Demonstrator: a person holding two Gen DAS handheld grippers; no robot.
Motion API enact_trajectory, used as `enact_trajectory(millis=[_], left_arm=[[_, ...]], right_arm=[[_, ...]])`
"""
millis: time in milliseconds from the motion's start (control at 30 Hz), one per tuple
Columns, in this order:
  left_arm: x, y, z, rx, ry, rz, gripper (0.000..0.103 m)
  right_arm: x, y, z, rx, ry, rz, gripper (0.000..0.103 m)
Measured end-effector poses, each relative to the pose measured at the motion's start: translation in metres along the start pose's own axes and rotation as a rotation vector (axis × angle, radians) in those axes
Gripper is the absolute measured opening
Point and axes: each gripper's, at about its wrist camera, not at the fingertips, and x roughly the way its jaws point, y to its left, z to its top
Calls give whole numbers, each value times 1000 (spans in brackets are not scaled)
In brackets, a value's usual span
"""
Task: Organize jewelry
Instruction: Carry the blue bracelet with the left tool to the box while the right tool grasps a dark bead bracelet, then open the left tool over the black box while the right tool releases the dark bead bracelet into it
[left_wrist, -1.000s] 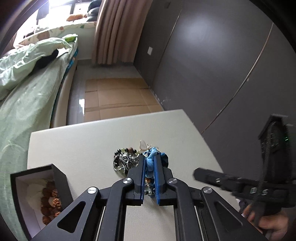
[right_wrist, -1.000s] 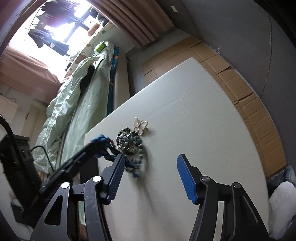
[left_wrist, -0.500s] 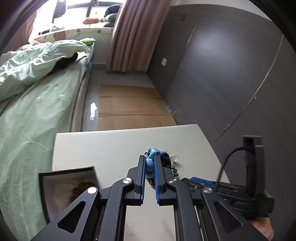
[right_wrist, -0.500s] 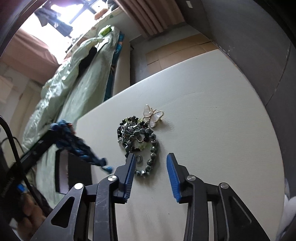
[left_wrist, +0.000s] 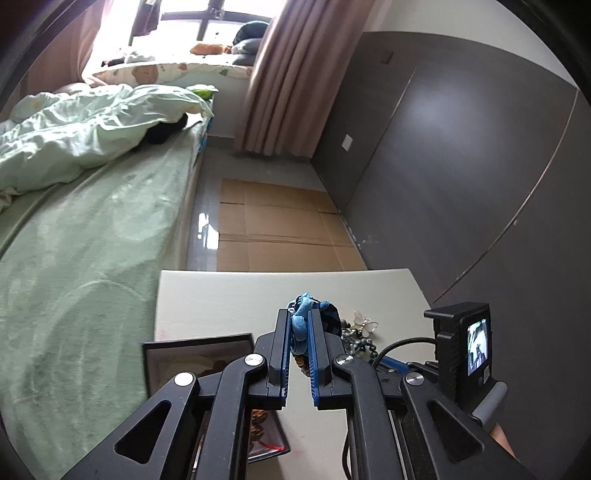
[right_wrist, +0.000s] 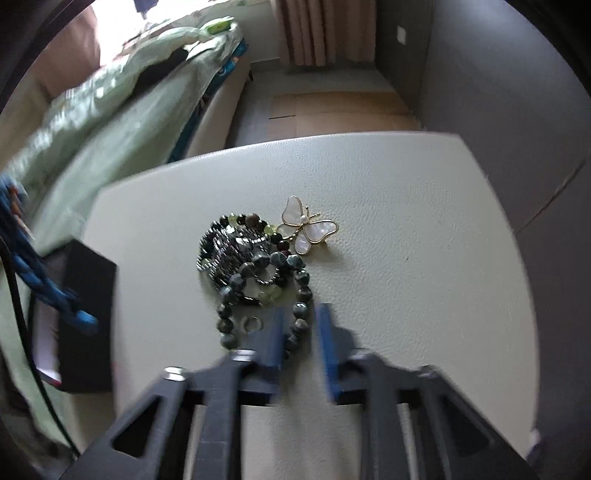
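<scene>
My left gripper (left_wrist: 298, 314) is shut on a blue bead strand (left_wrist: 301, 306), lifted above the table; the strand dangles at the left edge of the right wrist view (right_wrist: 55, 291). Below it stands an open black box (left_wrist: 199, 338) with brown beads (left_wrist: 260, 424) inside. My right gripper (right_wrist: 299, 314) points down at a jewelry pile (right_wrist: 236, 251). Its jaws are closing around a dark green bead bracelet (right_wrist: 301, 280). The beads lie between the pads with a thin gap still showing. The picture is blurred there.
A white and gold butterfly brooch (right_wrist: 308, 229) lies just right of the pile, and a small ring (right_wrist: 251, 325) lies at its near side. The pale table (right_wrist: 424, 277) ends at a bed on the left and a dark wall on the right.
The right jaws narrowed from wide to nearly together and came down over the bead bracelet. The left gripper lifted the blue strand off the pile and carried it left, over the black box.
</scene>
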Motion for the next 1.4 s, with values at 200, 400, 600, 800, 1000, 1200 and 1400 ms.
enact_trajectory(millis=[200,400,600,800,1000,1200,1400], left_arm=[[-24,11,-1,-6,-23,22,9],[-30,25,-8,-7,2,72,9],[-21,40,-16,-3,81,155,10],[-16,56,-19,-73,133,146,57],[-32,61,-14,-102,66,133,62],[-36,75,-10,-138,54,141,62],[-43,90,-7,-186,37,146,62]], right_arm=[[-16,-4,1,15,-29,65,10],[-60,-3,4,22,-132,160,9],[-91,11,-3,12,-203,203,9],[-115,29,-5,10,-273,290,10],[-128,53,-8,1,-318,419,9],[-119,84,-8,-7,-310,505,9],[-106,115,-9,-12,-278,553,9]])
